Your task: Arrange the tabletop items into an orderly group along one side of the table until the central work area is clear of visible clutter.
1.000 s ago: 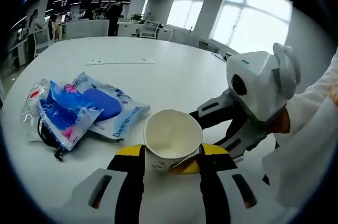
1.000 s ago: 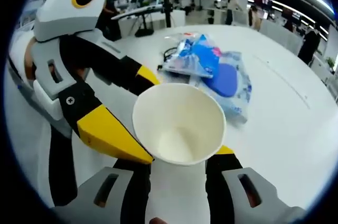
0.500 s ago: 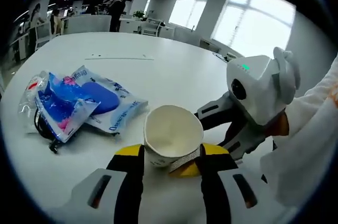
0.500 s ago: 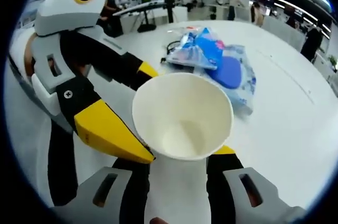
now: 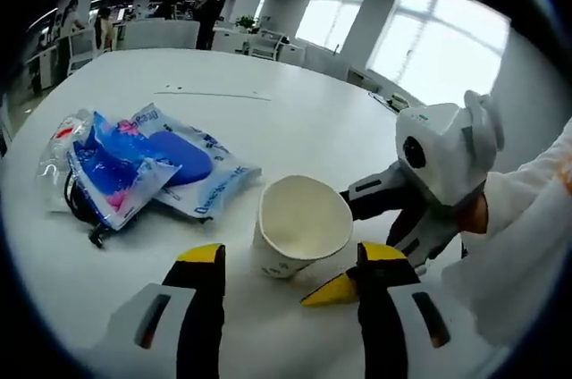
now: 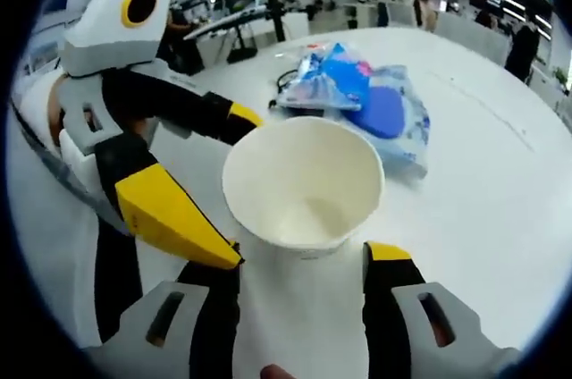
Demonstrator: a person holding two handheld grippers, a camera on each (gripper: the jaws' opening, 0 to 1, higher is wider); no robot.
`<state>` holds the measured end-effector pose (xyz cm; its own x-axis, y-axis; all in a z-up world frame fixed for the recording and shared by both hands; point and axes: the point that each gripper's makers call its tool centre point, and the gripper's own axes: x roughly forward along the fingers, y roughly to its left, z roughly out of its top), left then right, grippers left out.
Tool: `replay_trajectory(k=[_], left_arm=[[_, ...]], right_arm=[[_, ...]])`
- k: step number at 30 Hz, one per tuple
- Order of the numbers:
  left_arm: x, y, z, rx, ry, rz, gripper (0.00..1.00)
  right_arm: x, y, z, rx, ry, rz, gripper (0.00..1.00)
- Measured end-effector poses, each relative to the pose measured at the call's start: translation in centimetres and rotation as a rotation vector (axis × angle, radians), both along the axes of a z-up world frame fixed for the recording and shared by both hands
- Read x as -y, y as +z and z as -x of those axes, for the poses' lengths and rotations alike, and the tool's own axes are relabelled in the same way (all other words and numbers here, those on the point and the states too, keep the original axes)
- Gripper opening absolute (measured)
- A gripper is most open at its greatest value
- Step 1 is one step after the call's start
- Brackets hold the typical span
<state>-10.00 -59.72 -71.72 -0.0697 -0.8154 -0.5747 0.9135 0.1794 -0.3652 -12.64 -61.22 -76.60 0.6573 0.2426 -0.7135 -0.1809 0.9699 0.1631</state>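
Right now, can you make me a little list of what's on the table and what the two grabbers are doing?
cup: white paper cup, upright, empty
cup position: between the jaws of both grippers
left gripper: jaws open, apart from the cup
right gripper: jaws open, cup between them; contact unclear
packets: blue and clear plastic packets, piled beyond the cup
cable: black cable poking out beneath the packets
table: white table

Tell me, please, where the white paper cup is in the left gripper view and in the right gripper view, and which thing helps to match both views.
Left gripper view: the white paper cup stands low in the middle, between that gripper's yellow-tipped jaws.
Right gripper view: the cup sits in the middle, above that gripper's jaws, with the left gripper beside it.
Shared landmark: the blue plastic packets on the white table.
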Motion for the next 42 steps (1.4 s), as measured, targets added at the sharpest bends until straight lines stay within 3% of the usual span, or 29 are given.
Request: replay_trajectory(k=[5, 9, 11, 14, 18, 26, 31, 42], left_arm=[[-0.6, 0.1, -1.2, -0.015, 0.054, 0.007, 0.69], [-1.3, 0.2, -2.4, -0.015, 0.081, 0.009, 0.73], [-1.6, 0.4, -2.8, -0.03, 0.099, 0.012, 0.76], [-1.9, 0.7, -3.4, -0.026, 0.117, 0.022, 0.81], [-2.5, 0.7, -4.4, -0.023, 0.142, 0.019, 0.8], [-3.9, 0.4, -5.8, -0.018, 0.18, 0.007, 0.83], [-4.7, 0.3, -6.3, 0.029, 0.158, -0.028, 0.85], [-6.8, 0.9, -7.5, 0.051, 0.157, -0.058, 0.86]], right_arm=[[1.6, 1.0, 0.3, 0.031, -0.077, -0.034, 0.57], [2.6, 1.9, 0.9, 0.015, -0.173, -0.119, 0.64], [3.2, 2.5, 0.9, 0.046, -0.207, -0.145, 0.66], [4.2, 2.9, 1.8, 0.046, -0.224, -0.135, 0.66], [4.8, 3.6, 3.3, 0.065, -0.264, -0.193, 0.67], [6.7, 4.8, 7.8, 0.075, -0.349, -0.186, 0.71], [7.6, 5.9, 9.7, 0.099, -0.408, -0.2, 0.71], [7.9, 7.2, 11.0, 0.142, -0.469, -0.222, 0.7]])
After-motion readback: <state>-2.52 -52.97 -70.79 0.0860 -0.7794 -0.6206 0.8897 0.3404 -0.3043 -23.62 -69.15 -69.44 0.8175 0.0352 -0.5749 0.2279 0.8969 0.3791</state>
